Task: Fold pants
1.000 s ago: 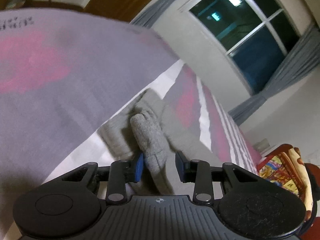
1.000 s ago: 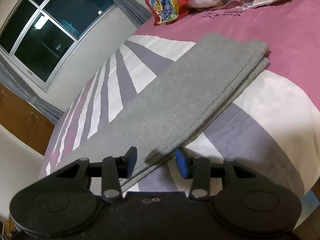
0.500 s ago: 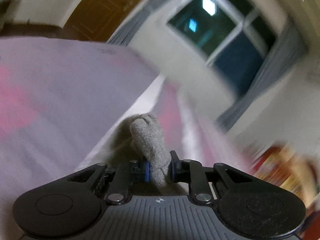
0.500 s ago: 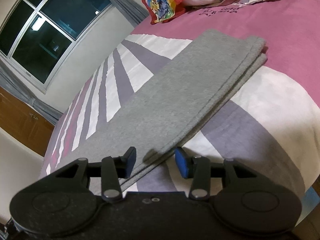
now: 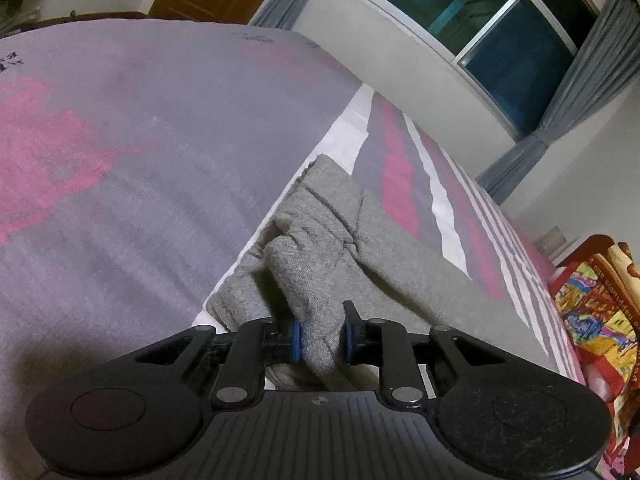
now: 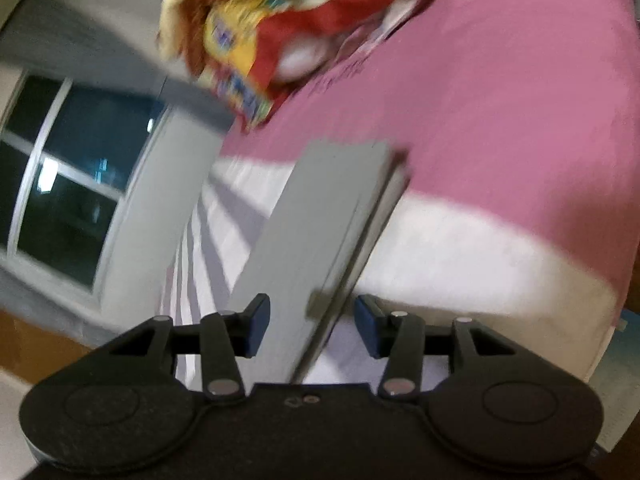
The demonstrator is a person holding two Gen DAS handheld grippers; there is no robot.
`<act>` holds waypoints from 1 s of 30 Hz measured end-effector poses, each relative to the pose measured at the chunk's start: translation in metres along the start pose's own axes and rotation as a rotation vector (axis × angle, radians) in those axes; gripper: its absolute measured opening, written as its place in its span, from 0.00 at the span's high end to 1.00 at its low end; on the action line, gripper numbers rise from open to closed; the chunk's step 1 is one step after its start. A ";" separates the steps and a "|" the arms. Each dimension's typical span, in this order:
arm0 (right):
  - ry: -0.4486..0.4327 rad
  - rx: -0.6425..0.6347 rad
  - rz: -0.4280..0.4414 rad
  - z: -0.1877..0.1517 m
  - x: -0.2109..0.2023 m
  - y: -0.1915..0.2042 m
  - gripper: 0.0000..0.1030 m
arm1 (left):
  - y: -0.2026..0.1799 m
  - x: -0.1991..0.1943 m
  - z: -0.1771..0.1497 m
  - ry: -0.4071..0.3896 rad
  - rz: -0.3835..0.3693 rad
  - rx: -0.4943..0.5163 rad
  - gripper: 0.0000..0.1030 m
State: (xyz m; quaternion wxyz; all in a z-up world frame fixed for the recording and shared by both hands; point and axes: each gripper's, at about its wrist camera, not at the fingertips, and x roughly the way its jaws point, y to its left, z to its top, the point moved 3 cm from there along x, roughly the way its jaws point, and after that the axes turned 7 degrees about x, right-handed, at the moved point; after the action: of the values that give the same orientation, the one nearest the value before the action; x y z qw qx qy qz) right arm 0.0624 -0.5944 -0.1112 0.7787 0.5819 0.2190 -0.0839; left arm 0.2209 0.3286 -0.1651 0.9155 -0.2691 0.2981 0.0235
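Pink-and-grey bedspread (image 5: 120, 184) under dark window (image 5: 500, 28)

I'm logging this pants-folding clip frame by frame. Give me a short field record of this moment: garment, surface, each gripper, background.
garment: grey pants, stretched along the bed, one end bunched
surface: bed sheet in pink, grey and white
left gripper: shut on a bunched fold of the pants
right gripper: open, jaws either side of the pants' long edge; view blurred
background: dark window, grey curtain, colourful blanket at the far end
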 end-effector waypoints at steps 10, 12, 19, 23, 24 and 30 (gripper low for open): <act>-0.057 0.034 -0.087 0.027 0.017 -0.006 0.62 | -0.003 0.008 -0.002 -0.004 -0.008 -0.016 0.79; -0.078 0.005 -0.123 0.028 0.014 -0.004 0.68 | -0.002 0.007 -0.002 -0.004 -0.011 -0.019 0.79; -0.058 -0.082 -0.161 0.043 0.025 0.003 0.72 | -0.011 -0.001 0.004 -0.031 -0.006 0.016 0.79; -0.096 -0.199 -0.240 0.046 0.026 0.017 0.77 | -0.013 -0.004 0.005 -0.021 0.002 0.024 0.79; -0.092 -0.198 -0.233 0.045 0.026 0.018 0.77 | -0.013 -0.005 0.005 -0.021 0.001 0.026 0.79; -0.080 -0.256 -0.235 0.043 0.028 0.029 0.74 | -0.020 -0.011 0.011 -0.032 -0.001 0.059 0.79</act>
State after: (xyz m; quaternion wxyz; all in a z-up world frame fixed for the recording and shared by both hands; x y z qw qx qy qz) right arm 0.1087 -0.6226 -0.0888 0.8393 0.4447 0.2632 -0.1687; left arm 0.2215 0.3186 -0.1423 0.9277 -0.2418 0.2840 0.0184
